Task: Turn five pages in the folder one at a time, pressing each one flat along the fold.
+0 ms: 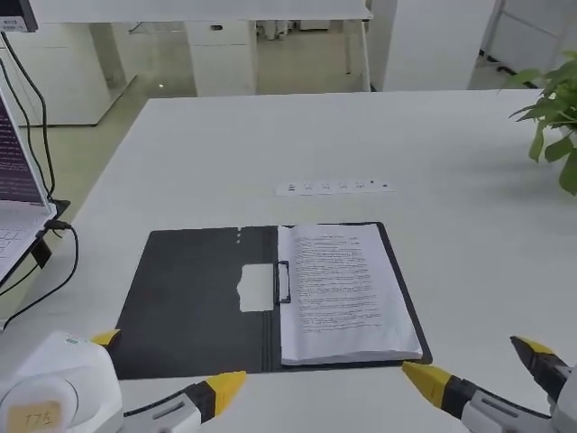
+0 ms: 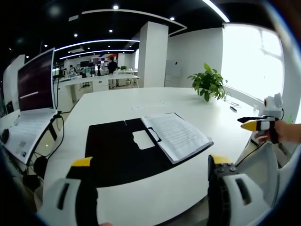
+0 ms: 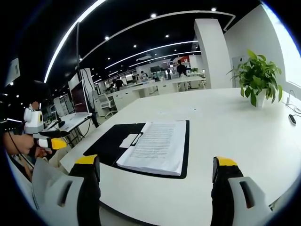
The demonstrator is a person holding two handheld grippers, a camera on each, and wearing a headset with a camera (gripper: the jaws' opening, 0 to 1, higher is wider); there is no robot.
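A black folder [image 1: 194, 302] lies open on the white table, its left cover bare and a thick stack of printed pages [image 1: 347, 289] clipped on its right half. A white label patch [image 1: 255, 287] sits beside the clip. My left gripper [image 1: 168, 359] hovers open at the folder's near left corner, holding nothing. My right gripper [image 1: 476, 361] is open off the folder's near right corner, also holding nothing. In the left gripper view the folder [image 2: 117, 150] and pages [image 2: 176, 134] lie ahead of the open left gripper [image 2: 150, 162]. The right gripper view has the pages [image 3: 155, 146] ahead of the open right gripper [image 3: 156, 161].
An open laptop [image 1: 16, 203] with black cables [image 1: 63, 244] stands at the table's left edge. A potted plant [image 1: 554, 117] is at the far right. A flush socket strip [image 1: 334, 187] lies in the table just beyond the folder.
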